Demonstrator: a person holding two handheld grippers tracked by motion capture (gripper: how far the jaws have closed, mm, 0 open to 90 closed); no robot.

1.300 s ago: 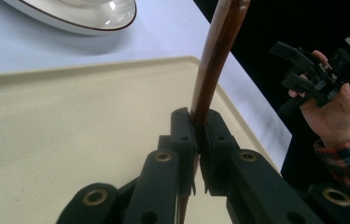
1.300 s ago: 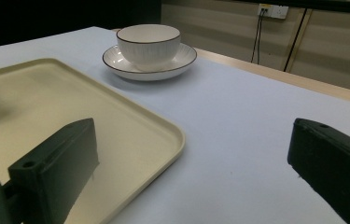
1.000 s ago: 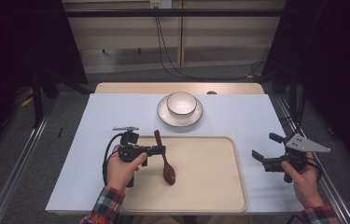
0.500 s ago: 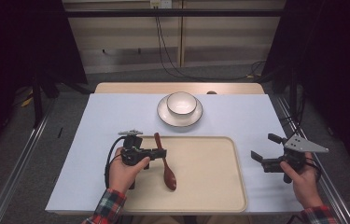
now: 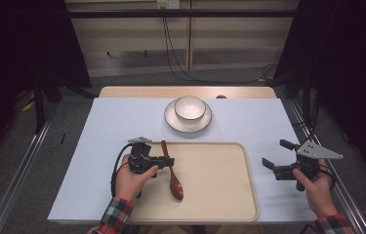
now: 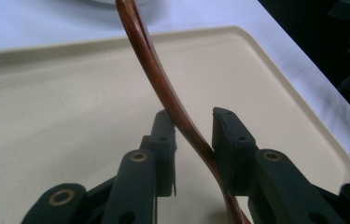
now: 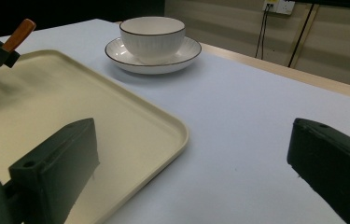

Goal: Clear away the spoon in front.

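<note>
Pale blue table [image 5: 112, 126], cream tray [image 5: 219, 180], grey floor [image 5: 73, 97], dark curtains [image 5: 346, 58]

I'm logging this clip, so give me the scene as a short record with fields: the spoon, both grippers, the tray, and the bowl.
spoon: brown wooden spoon, bowl end on the tray, handle between the left fingers
left gripper: jaws have just been opening; a gap shows at one pad
right gripper: open, nothing between, over the table right of the tray
tray: cream, rimmed
bowl: white bowl on a saucer, beyond the tray

High view overhead, forward-down; gripper views low, close; all share tray [image 5: 219, 195].
</note>
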